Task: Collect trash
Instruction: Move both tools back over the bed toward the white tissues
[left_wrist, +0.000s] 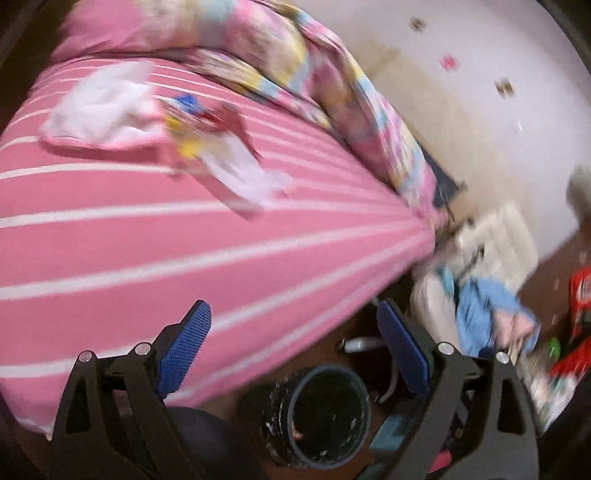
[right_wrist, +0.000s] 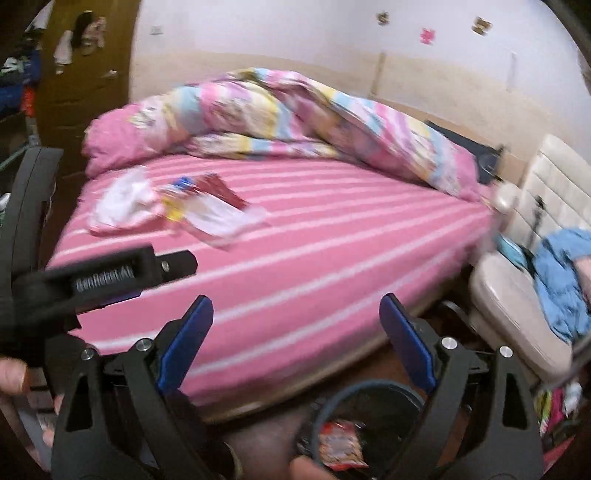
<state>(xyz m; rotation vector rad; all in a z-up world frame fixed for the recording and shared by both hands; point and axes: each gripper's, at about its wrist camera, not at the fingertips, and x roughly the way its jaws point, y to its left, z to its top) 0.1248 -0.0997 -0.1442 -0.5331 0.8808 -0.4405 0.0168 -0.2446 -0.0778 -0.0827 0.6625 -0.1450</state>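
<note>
Several pieces of trash lie on the far left of a pink striped bed (right_wrist: 314, 258): crumpled white paper (left_wrist: 103, 107) (right_wrist: 122, 203), a colourful wrapper (left_wrist: 188, 125) (right_wrist: 177, 199), a dark red packet (right_wrist: 221, 192) and a clear plastic bag (left_wrist: 240, 173) (right_wrist: 229, 218). A dark round bin (left_wrist: 328, 413) (right_wrist: 369, 424) stands on the floor by the bed's near edge; a red wrapper (right_wrist: 338, 443) lies inside it. My left gripper (left_wrist: 295, 354) is open and empty above the bin. My right gripper (right_wrist: 295, 347) is open and empty above the bed's edge and the bin.
A bunched pink patterned duvet (right_wrist: 314, 122) lies along the back of the bed. A cream chair (right_wrist: 517, 295) with blue clothes (right_wrist: 565, 280) stands at the right. The left gripper's body (right_wrist: 103, 277) shows at the left. Red packaging (left_wrist: 580, 291) lies on the floor.
</note>
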